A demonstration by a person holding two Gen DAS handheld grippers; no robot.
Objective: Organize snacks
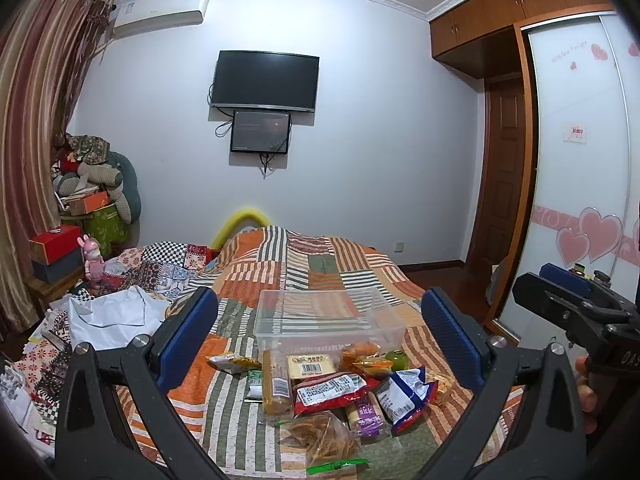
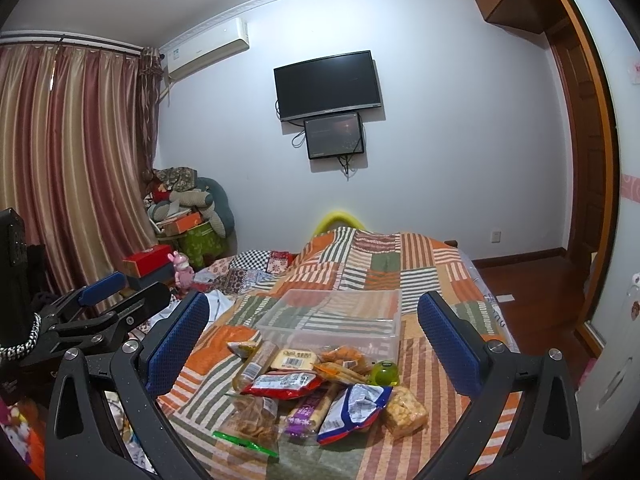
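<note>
Pale wall (image 1: 380, 120) straight ahead, dark TV (image 1: 266, 80) mounted on it, smaller screen (image 1: 260, 132) just below, cables hanging. Air conditioner (image 1: 160, 12) high ahead-left. Striped curtain (image 1: 36, 120) far left. Wardrobe (image 1: 580, 160) with heart-print sliding door on right, wooden door (image 1: 504, 168) beside it. Patchwork quilt (image 1: 312, 264) over bed below. Dark wood floor (image 2: 532, 292) ahead-right.

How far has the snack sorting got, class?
Done: nothing; the clear bin holds no snacks. In hand: nothing; left gripper and right gripper are both open. Left: the whole snack pile lies on the quilt beside the bin.
</note>
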